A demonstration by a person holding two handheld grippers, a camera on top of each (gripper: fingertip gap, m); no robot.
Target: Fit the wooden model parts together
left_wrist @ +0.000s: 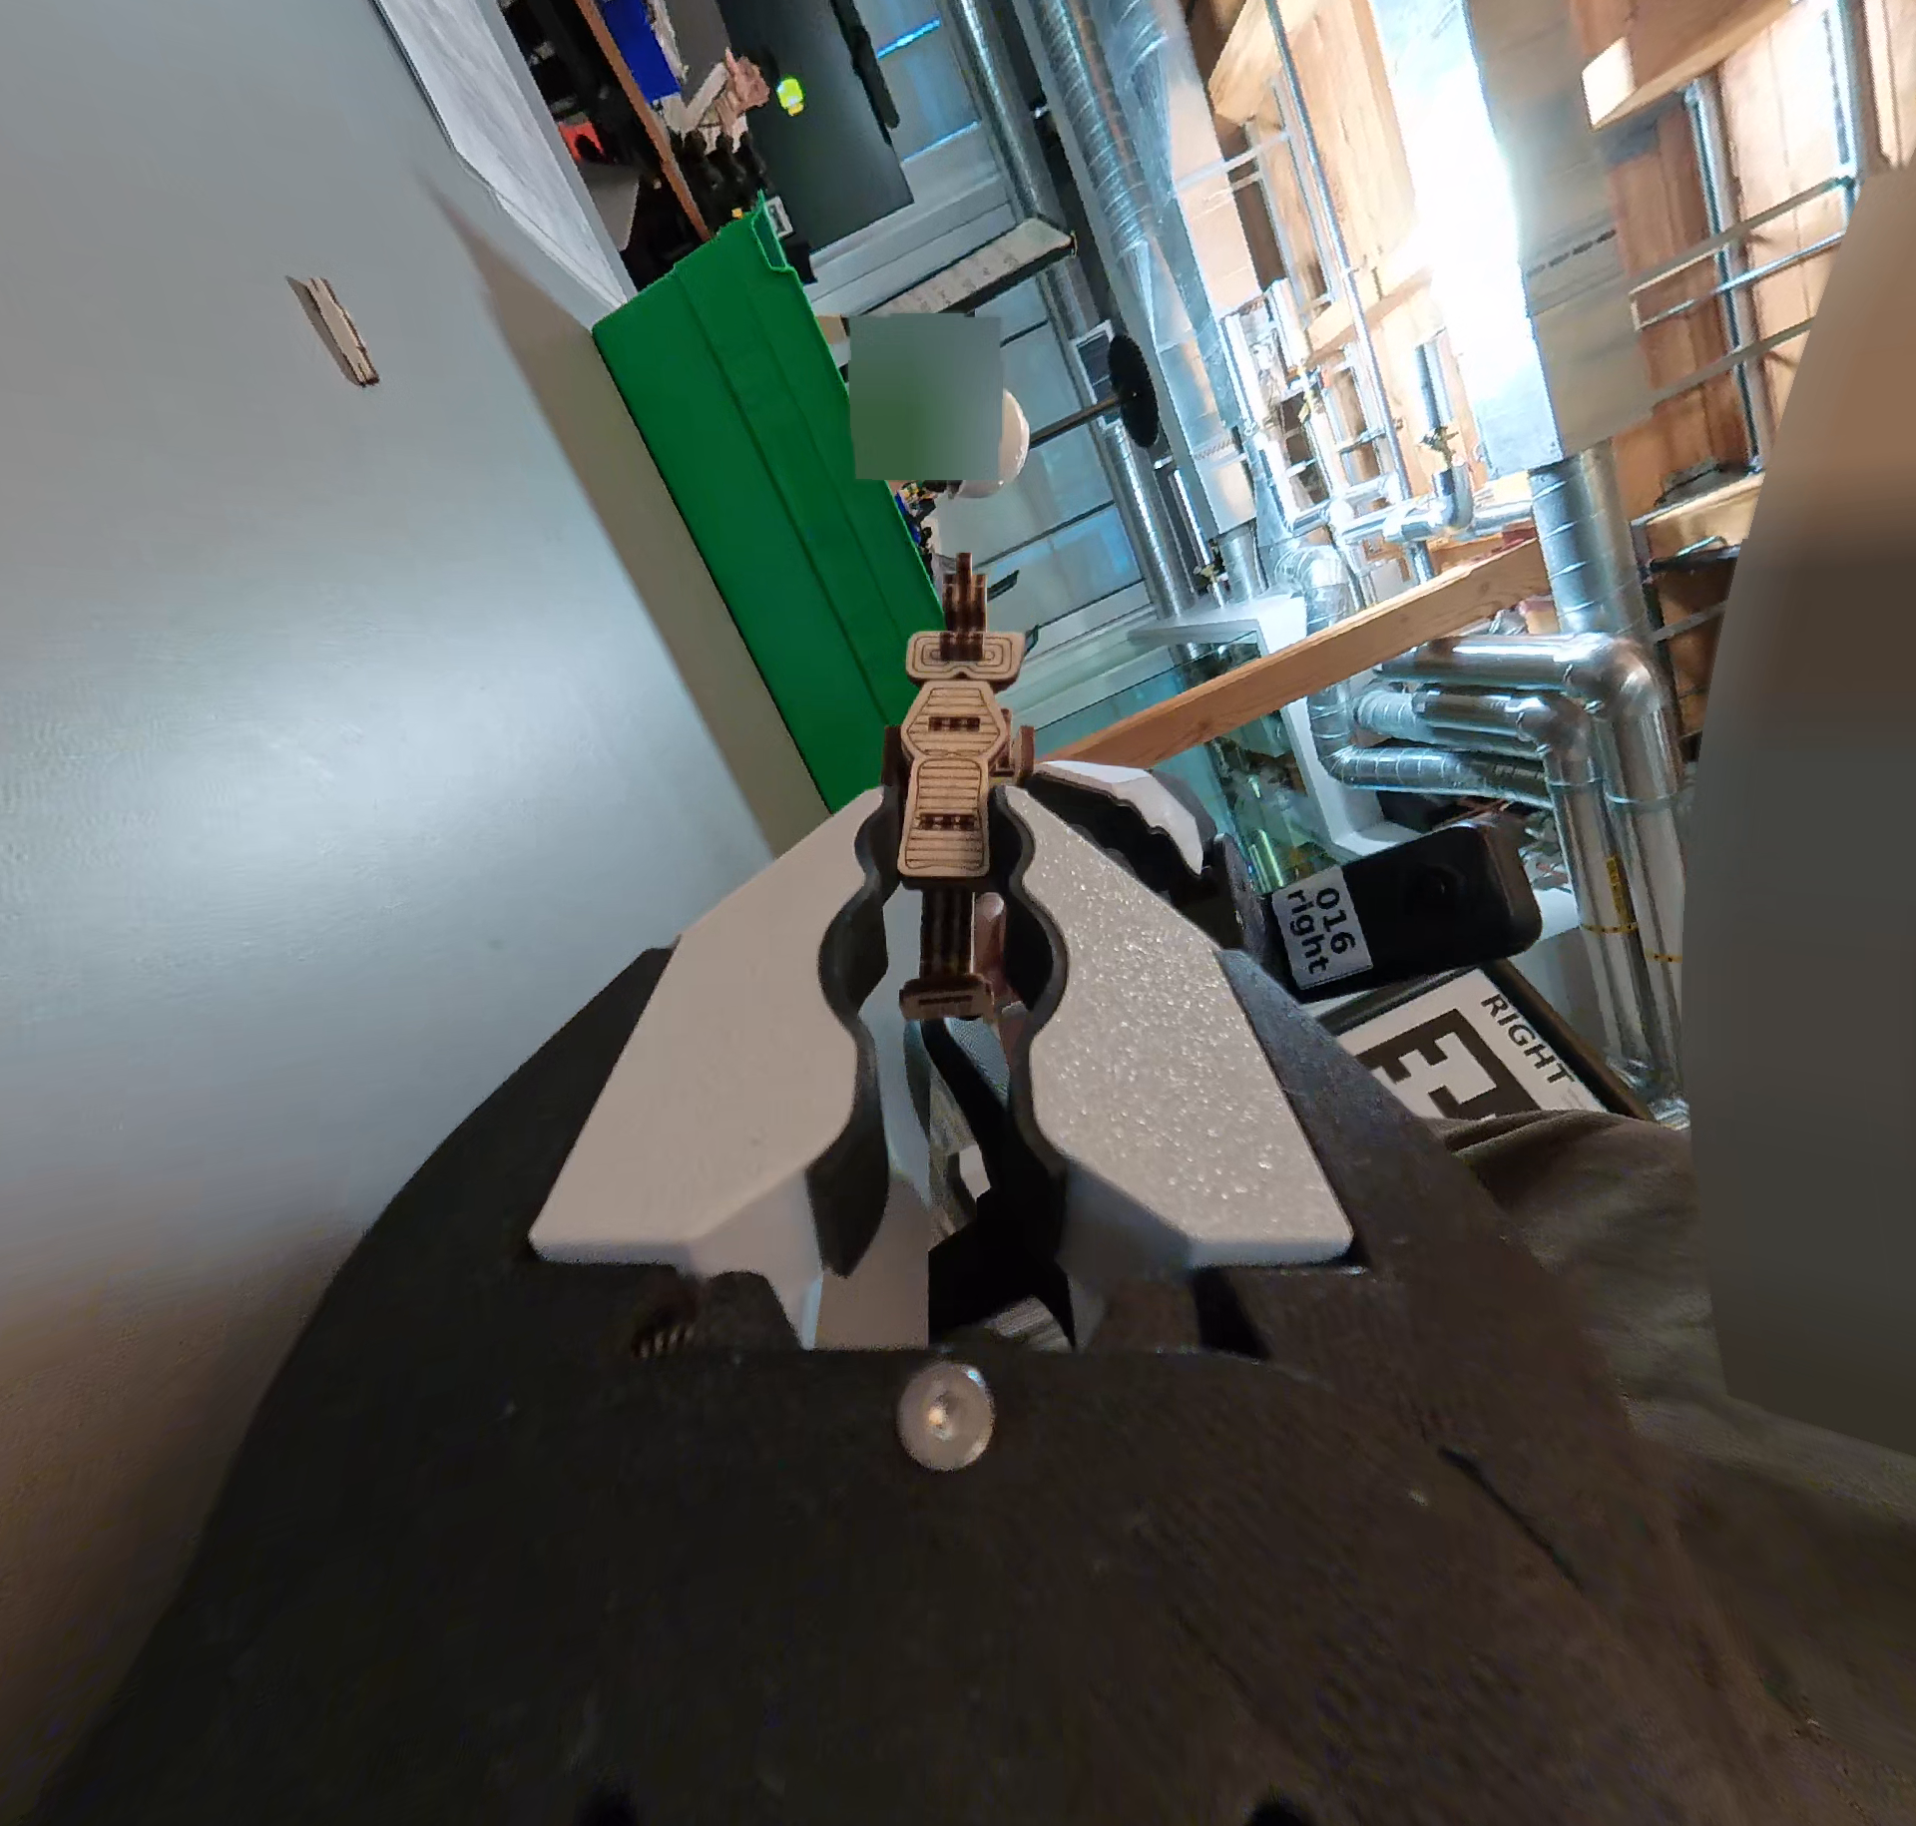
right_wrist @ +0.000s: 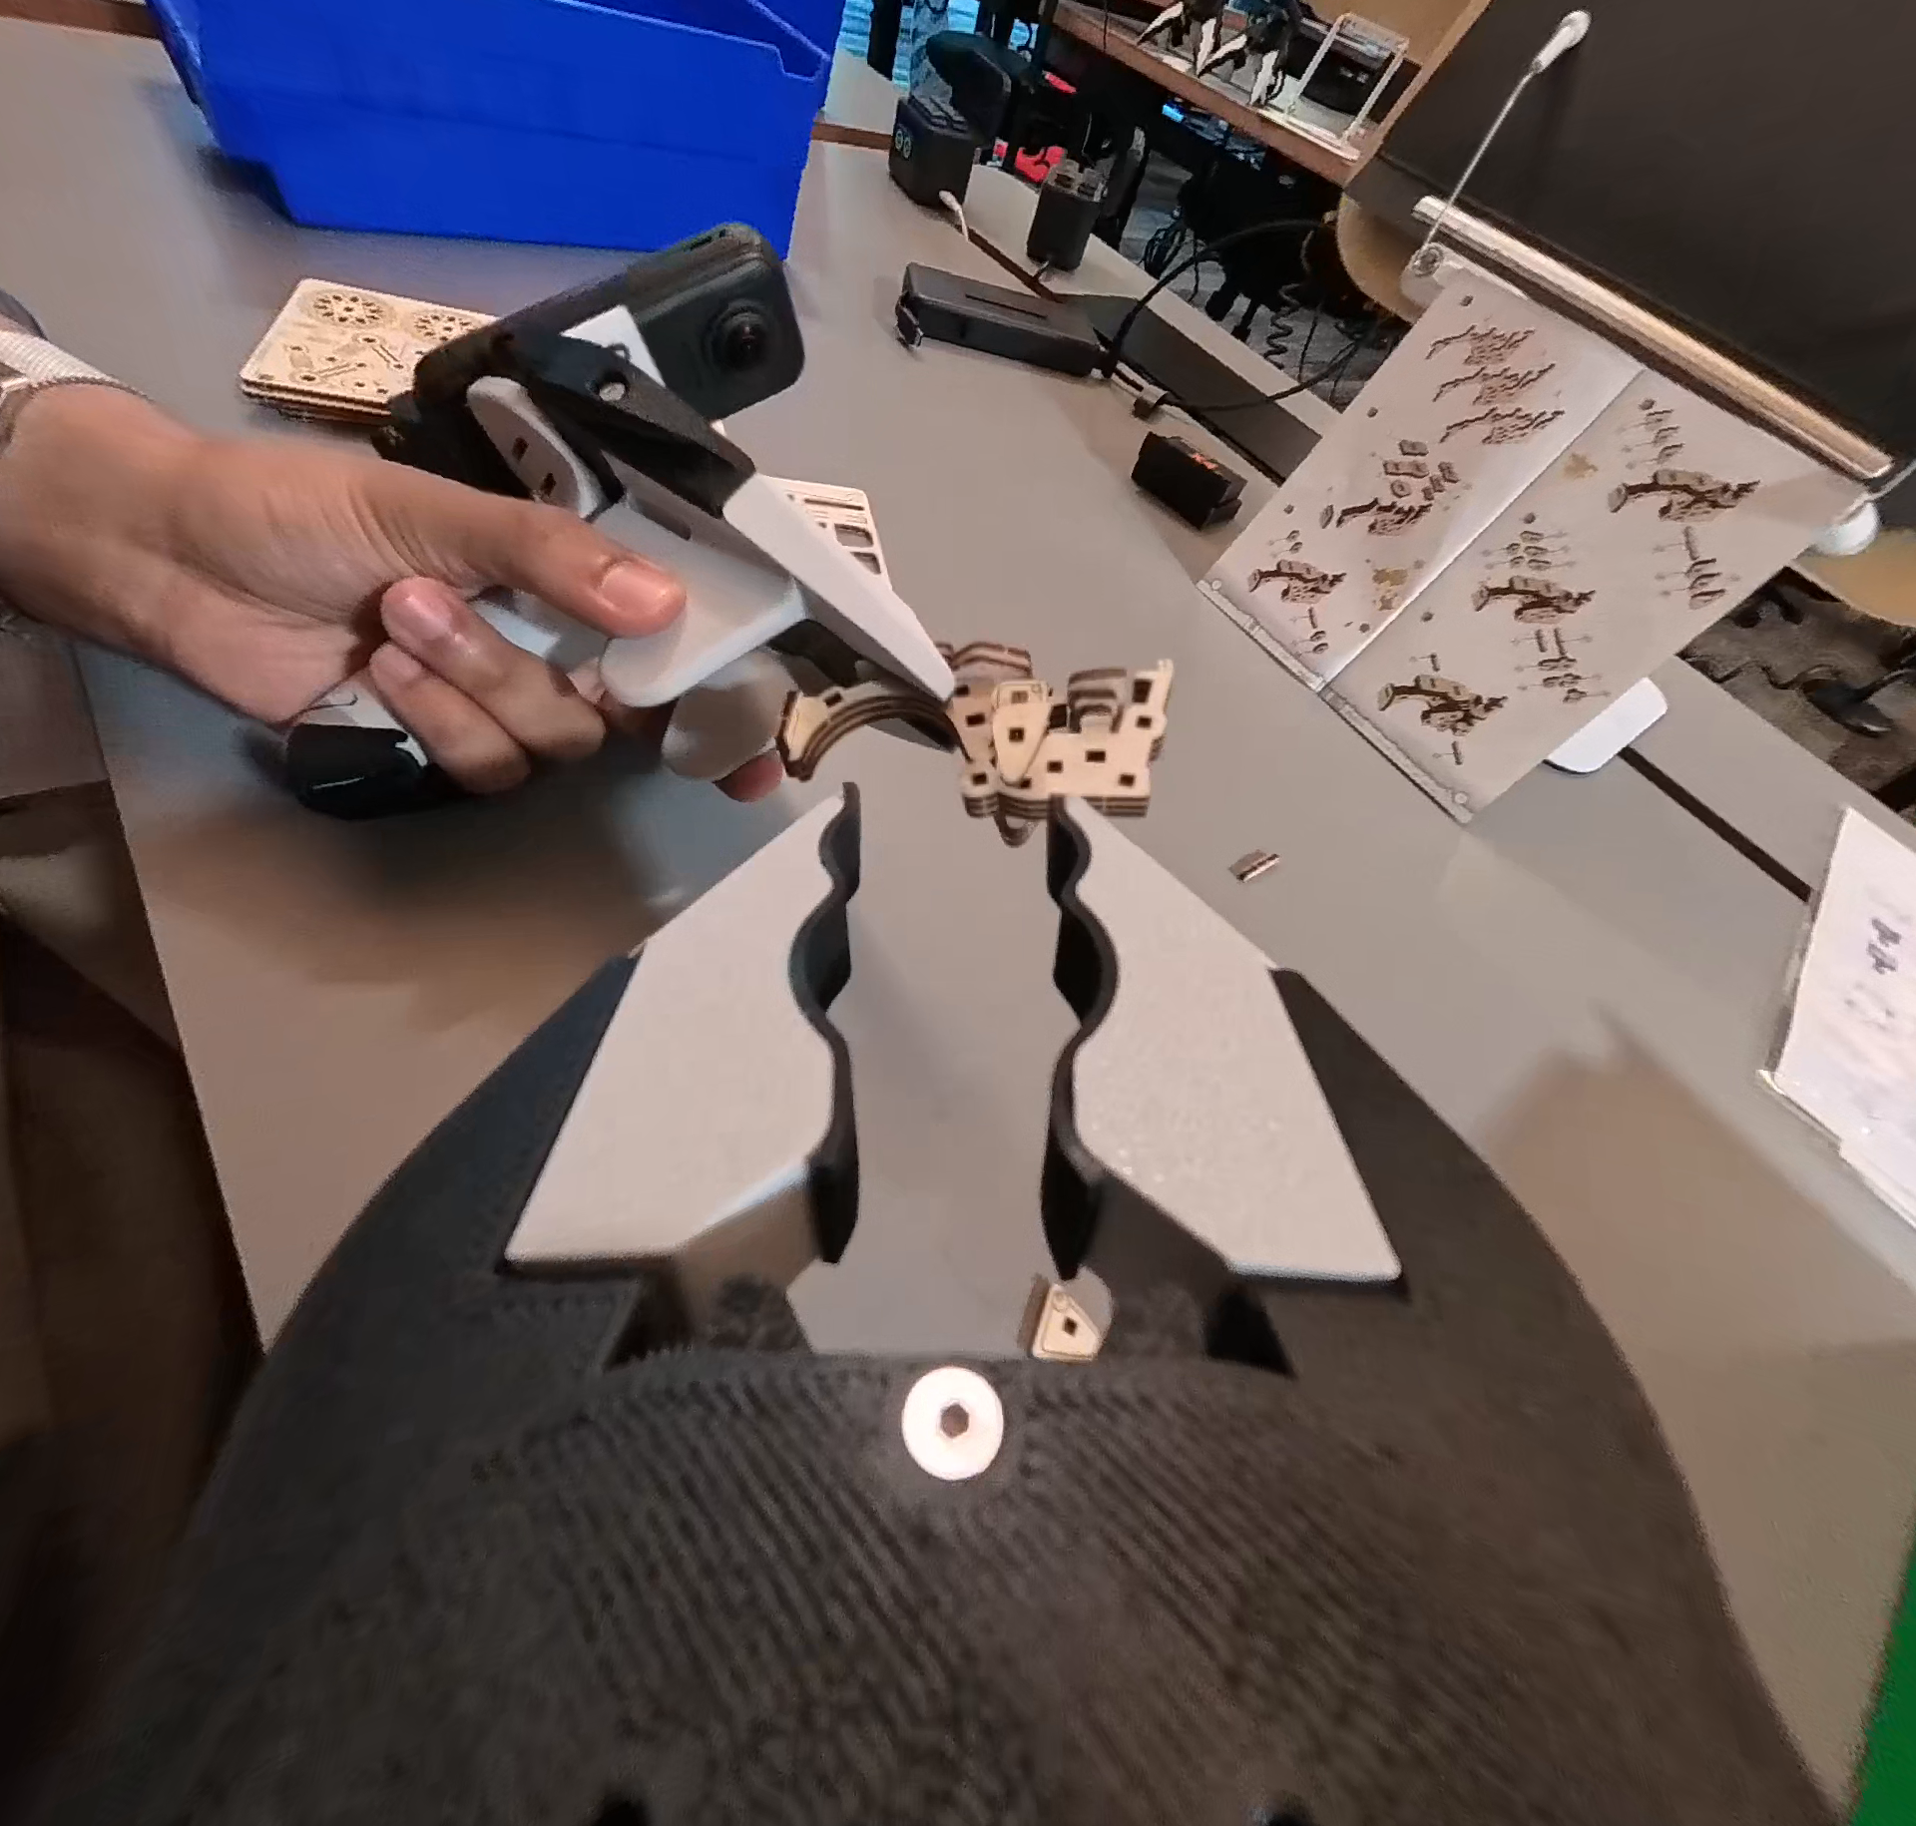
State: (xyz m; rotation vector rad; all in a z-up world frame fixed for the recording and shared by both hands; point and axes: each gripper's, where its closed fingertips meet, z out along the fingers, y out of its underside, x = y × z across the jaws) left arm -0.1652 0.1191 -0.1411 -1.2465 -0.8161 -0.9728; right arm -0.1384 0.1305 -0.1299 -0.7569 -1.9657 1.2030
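Note:
My left gripper (left_wrist: pixel 946 800) is shut on a partly built wooden model (left_wrist: pixel 952 729), a stack of layered laser-cut pieces, and holds it in the air above the grey table (left_wrist: pixel 207 636). In the right wrist view a hand holds the left gripper (right_wrist: pixel 938 683) on the model (right_wrist: pixel 1068 740). My right gripper (right_wrist: pixel 954 812) is open and empty. Its fingertips sit just below the model, the right one closest to it. A small loose wooden piece (right_wrist: pixel 1252 864) lies on the table to the right. Another small piece (right_wrist: pixel 1063 1325) shows between my right finger bases.
A blue bin (right_wrist: pixel 498 66) stands at the back left and a green bin (left_wrist: pixel 767 491) at the table's far edge. Wooden part sheets (right_wrist: pixel 353 356) lie behind the hand. An instruction sheet (right_wrist: pixel 1503 553) stands propped at the right. Chargers and cables (right_wrist: pixel 995 320) lie behind. The tips of both grippers are at nearly the same place.

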